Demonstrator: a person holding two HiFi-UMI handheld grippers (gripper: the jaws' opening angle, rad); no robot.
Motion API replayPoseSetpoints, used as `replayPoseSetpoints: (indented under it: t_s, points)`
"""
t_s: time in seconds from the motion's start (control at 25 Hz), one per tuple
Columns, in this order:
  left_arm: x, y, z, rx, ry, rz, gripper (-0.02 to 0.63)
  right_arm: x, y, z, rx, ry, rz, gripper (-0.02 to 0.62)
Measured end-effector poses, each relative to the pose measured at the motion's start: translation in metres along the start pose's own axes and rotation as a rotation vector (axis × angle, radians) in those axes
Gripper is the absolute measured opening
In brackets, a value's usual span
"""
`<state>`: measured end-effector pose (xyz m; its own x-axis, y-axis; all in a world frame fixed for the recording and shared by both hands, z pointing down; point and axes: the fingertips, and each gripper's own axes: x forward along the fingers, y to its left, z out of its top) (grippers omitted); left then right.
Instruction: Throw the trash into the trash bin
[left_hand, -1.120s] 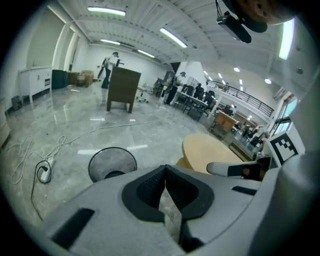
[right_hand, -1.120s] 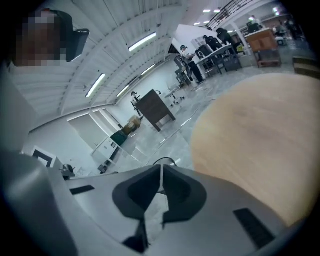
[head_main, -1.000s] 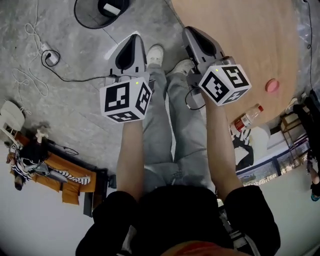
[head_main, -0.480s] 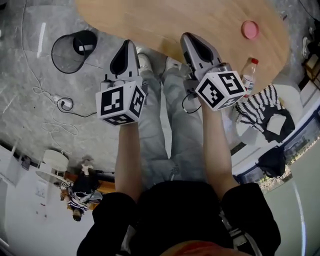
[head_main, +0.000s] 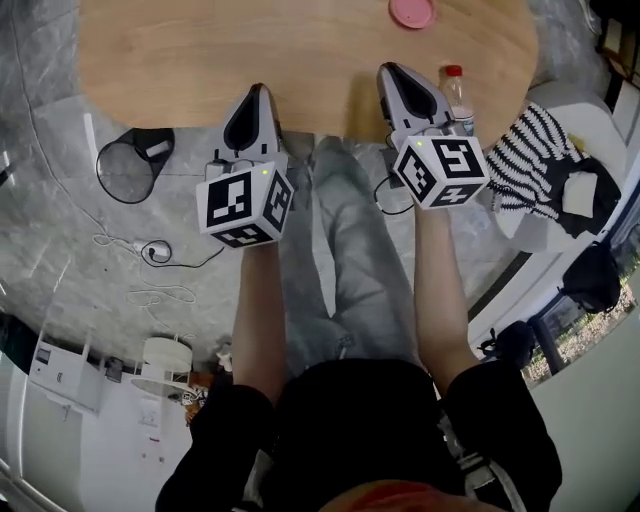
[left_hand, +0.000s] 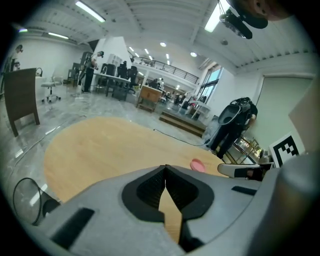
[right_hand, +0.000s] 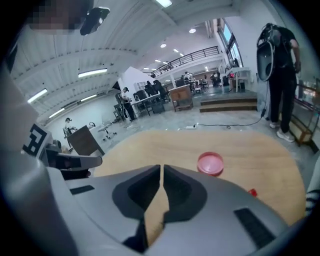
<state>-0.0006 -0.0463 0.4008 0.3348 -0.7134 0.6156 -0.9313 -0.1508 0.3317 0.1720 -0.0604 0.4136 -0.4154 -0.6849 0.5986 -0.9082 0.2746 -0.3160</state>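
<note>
Head view: the left gripper and the right gripper are held out side by side, well apart, in front of the person's grey trousers. Both point toward the top of the frame, and their tips overlap the near edge of the wooden table.

Left gripper view: the left gripper is clenched, pads meeting at the tips w/ nothing between them, only tabletop showing behind. Right gripper view: the right gripper is closed down to a hairline slit and is also empty.

The trash bin is a black mesh one. It stands on the grey floor at the left of the head view, below the table's left end and to the left of the left gripper, apart from it. Something pale lies inside. In the left gripper view its rim shows at lower left.

On the table:
- A clear bottle w/ a red cap stands near the table's edge, just beside the right gripper on its right. In the right gripper view only the red cap peeks over the gripper body at lower right.
- A pink disc lies at the top edge of the head view, well apart from both grippers. It sits right of centre in the right gripper view and in the left gripper view.

A striped cloth lies on a white seat at the right of the head view, and a cable trails over the floor at left.
</note>
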Motion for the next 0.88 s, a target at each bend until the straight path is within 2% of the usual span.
replayPoseSetpoints:
  t_s: [0.24, 0.48, 0.56, 0.64, 0.76, 0.88]
  points:
    - [0.047, -0.032, -0.005, 0.039, 0.056, -0.032, 0.008, 0.015, -0.056, -0.007, -0.151, 0.093, -0.086, 0.020]
    - [0.093, -0.060, -0.014, 0.057, 0.102, -0.054, 0.008, 0.041, -0.092, -0.014, -0.309, 0.186, -0.101, 0.020]
    - [0.107, -0.066, -0.018, 0.061, 0.112, -0.063, 0.009, 0.051, -0.102, -0.015, -0.393, 0.212, -0.109, 0.020]
    - [0.120, -0.070, -0.022, 0.065, 0.120, -0.068, 0.008, 0.059, -0.109, -0.013, -0.532, 0.239, -0.121, 0.020]
    - [0.136, -0.071, -0.027, 0.069, 0.124, -0.065, 0.008, 0.070, -0.111, -0.018, -0.681, 0.291, -0.092, 0.020]
    - [0.145, -0.070, -0.032, 0.064, 0.125, -0.052, 0.008, 0.079, -0.111, -0.029, -0.726, 0.327, -0.048, 0.020]
